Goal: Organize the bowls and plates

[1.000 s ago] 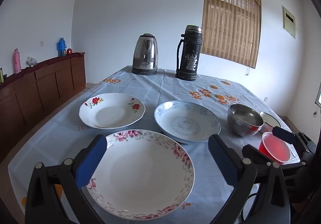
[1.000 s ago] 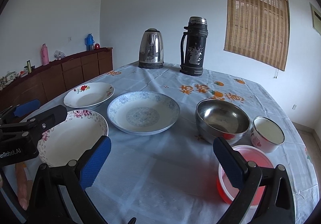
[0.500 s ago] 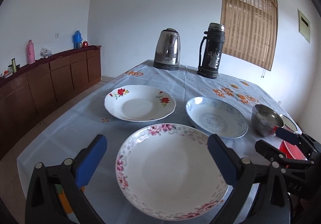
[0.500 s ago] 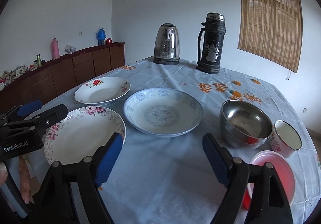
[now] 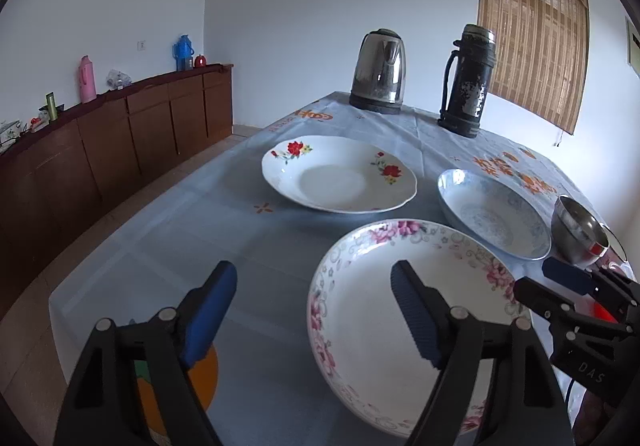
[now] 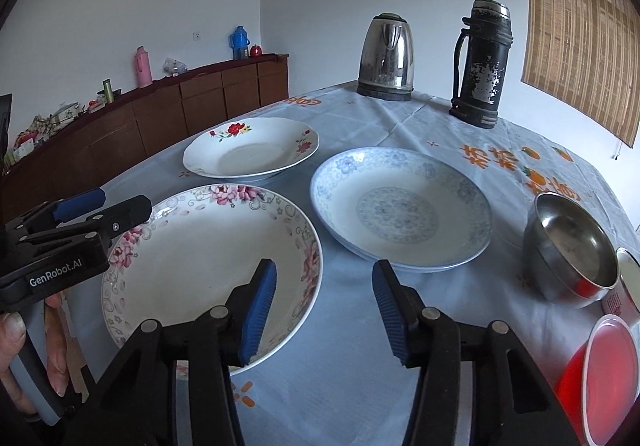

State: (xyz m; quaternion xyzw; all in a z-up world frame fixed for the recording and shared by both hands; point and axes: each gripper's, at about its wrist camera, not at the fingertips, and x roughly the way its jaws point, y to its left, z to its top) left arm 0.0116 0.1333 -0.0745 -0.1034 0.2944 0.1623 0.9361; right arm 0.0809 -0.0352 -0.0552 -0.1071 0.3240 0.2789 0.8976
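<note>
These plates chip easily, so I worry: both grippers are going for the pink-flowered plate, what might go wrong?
Both jaws are closing with nothing gripped yet. The left gripper and right gripper straddle opposite rims of the pink-flowered plate; uneven closing might tilt it. Pushed away, it may knock the blue-patterned plate close beside it.

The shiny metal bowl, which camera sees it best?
The right wrist view. There the shiny metal bowl shows whole, with its inside, standing right of the blue patterned plate. In the left wrist view the bowl is small at the right edge, and its lower part is hidden behind the right gripper.
</note>
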